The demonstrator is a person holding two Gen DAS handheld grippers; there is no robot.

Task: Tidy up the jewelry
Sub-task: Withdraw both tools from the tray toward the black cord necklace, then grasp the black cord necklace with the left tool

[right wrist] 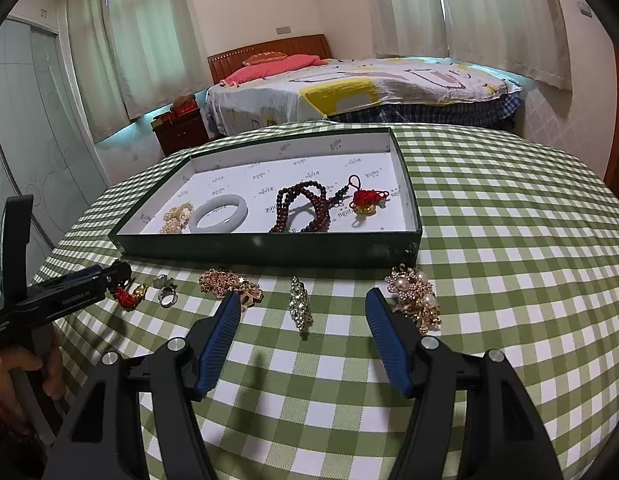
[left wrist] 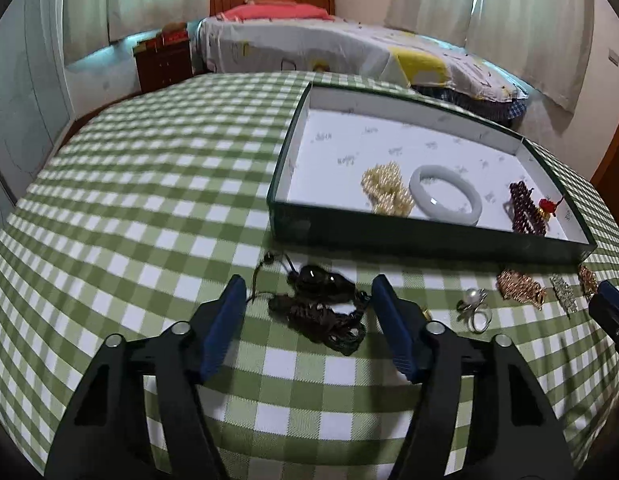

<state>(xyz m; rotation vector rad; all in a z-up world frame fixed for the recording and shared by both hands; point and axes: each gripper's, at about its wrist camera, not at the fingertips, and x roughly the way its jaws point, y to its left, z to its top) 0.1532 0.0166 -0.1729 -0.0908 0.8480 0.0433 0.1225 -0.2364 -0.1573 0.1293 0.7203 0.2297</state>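
Note:
A dark green tray [left wrist: 429, 242] with a white floor holds a pearl bracelet [left wrist: 385, 192], a white bangle [left wrist: 445, 194], dark red beads [right wrist: 301, 208] and a red knot charm [right wrist: 365, 200]. My left gripper [left wrist: 309, 284] is open low over the table. Between its blue fingers lies a dark pendant on brown cord [left wrist: 321, 304], and neither pad touches it. My right gripper [right wrist: 303, 296] is open too, with a crystal brooch [right wrist: 300, 306] on the cloth between its tips, apart from both pads.
More loose pieces lie in front of the tray on the green checked cloth [right wrist: 509, 280]: a pearl ring [right wrist: 165, 290], a gold chain [right wrist: 229, 286], a gold flower brooch [right wrist: 417, 296] and a red-gold charm [right wrist: 129, 296]. A hand [right wrist: 29, 364] holds the left gripper's handle. A bed stands beyond the table.

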